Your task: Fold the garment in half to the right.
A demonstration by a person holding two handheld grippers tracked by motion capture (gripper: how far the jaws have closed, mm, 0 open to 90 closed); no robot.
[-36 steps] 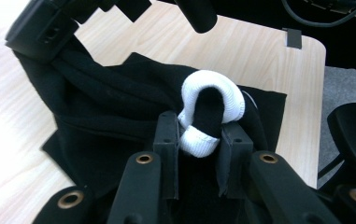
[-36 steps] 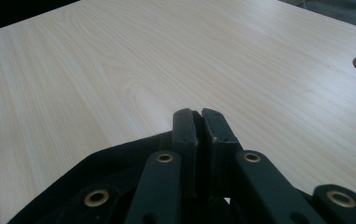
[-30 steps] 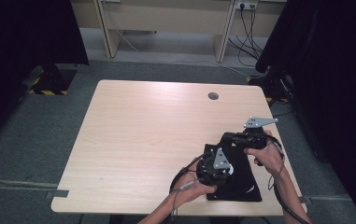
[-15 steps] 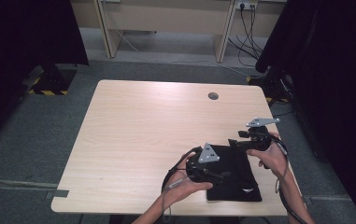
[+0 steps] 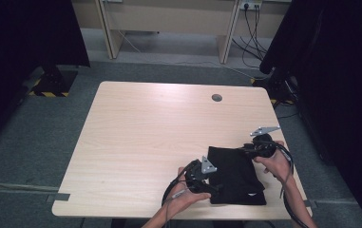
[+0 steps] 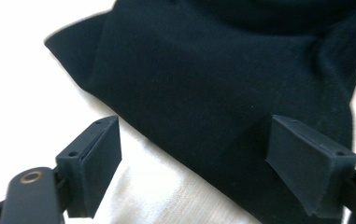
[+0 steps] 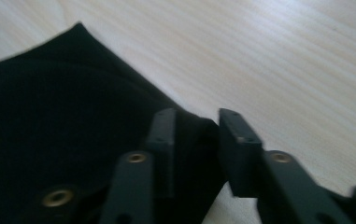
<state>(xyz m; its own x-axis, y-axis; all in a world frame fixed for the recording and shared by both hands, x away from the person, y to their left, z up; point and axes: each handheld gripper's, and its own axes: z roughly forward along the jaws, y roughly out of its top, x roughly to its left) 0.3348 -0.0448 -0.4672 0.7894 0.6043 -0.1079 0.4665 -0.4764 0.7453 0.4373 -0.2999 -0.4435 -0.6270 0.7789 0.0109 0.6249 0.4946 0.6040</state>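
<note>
Both grippers' jaws at black cloth [image 5: 233, 173]

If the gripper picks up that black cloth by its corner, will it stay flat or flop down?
Probably flop: the black cloth lies folded and soft-creased on the table, so it looks limp. It seems light and unlikely to roll. The right gripper, jaws closing at a corner, would likely lift just that corner first.

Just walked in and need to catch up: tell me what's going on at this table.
A person is handling a black cloth with a two-jaw gripper in each hand, at the near right part of a wooden table. The left gripper has just been opening; its jaws stand wide over the cloth's near-left edge, gripping nothing. The right gripper has just been closing around the cloth's far-right corner, with a narrow gap left between the jaws. The cloth lies folded and mostly flat.
</note>
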